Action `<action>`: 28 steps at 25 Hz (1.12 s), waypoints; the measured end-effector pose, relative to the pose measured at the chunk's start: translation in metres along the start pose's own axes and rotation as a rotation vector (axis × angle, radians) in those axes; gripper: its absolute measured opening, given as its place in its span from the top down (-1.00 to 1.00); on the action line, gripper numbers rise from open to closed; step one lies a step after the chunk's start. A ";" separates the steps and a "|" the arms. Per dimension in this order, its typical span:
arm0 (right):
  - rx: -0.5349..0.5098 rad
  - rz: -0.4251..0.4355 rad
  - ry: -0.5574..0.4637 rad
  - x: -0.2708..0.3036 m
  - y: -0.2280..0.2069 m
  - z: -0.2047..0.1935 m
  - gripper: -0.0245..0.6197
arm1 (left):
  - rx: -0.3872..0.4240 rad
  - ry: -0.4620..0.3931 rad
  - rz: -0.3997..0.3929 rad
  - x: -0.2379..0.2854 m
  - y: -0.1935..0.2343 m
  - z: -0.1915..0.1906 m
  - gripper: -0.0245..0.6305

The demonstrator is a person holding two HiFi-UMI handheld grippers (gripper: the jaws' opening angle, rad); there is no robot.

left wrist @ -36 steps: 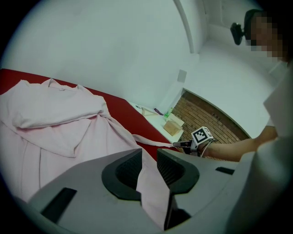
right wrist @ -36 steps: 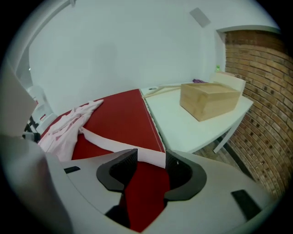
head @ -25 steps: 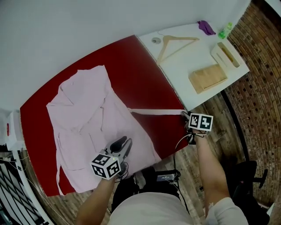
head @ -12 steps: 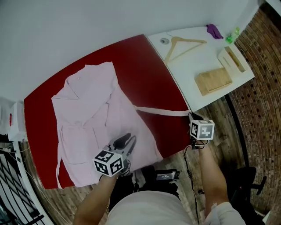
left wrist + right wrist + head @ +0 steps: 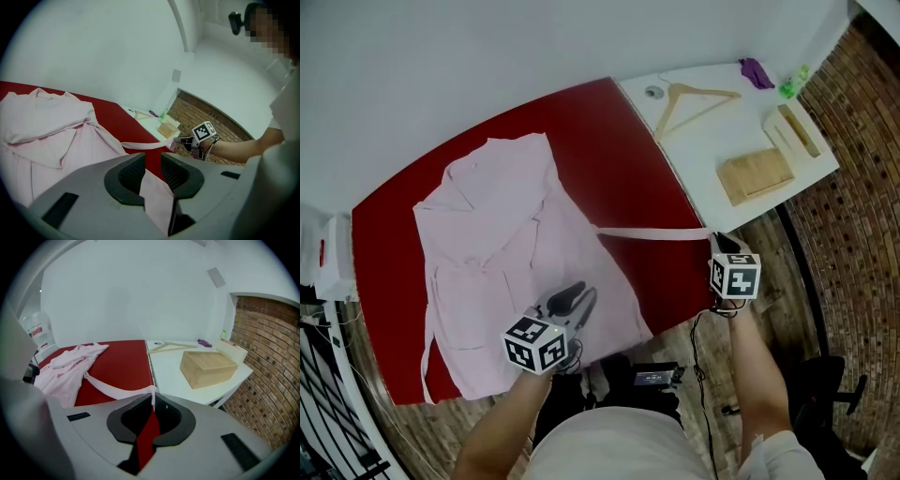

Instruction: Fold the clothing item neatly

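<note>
On red table (image 5: 609, 141) pink robe (image 5: 497, 234) lies spread, L half. L gripper (image 5: 569, 298) at table's near edge, jaws narrow, pinching robe hem. R gripper (image 5: 719, 241) at table's R corner; jaws just closed on belt (image 5: 652, 233) end.

On the left half of the table (image 5: 619, 141), the garment (image 5: 506, 244), spread flat with collar toward the far side and hem at the near edge, its belt (image 5: 652, 233) stretched rightward from its middle to the table's near right corner. Against the table's right edge, a side table (image 5: 703, 159). On that, a hanger (image 5: 694, 98) at the far left, a box (image 5: 757, 173) nearer and to its right, a tray (image 5: 795, 131) just beyond the box, a bottle (image 5: 794, 82) at the far corner.
</note>
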State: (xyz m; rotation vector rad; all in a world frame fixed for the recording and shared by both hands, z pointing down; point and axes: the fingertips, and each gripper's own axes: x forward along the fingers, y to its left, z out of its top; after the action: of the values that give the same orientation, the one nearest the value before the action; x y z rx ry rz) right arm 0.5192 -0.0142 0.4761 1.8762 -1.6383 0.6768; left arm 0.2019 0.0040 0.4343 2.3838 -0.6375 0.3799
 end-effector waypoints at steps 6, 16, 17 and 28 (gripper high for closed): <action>-0.108 0.079 -0.144 -0.024 0.058 0.051 0.83 | 0.011 -0.018 -0.019 0.000 -0.002 0.010 0.62; -0.169 0.231 -0.217 -0.040 0.137 0.081 0.83 | 0.024 -0.048 -0.041 0.002 -0.007 0.024 0.62; -0.165 0.251 -0.223 -0.042 0.144 0.084 0.83 | 0.028 -0.051 -0.041 0.002 -0.006 0.025 0.62; -0.182 0.513 -0.286 -0.071 0.237 0.105 0.83 | 0.025 -0.174 -0.097 -0.004 0.002 0.066 0.60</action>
State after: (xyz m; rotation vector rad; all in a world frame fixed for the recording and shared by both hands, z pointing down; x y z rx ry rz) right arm 0.2764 -0.0608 0.3707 1.4793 -2.3196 0.4449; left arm 0.2047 -0.0386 0.3843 2.4792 -0.5946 0.1410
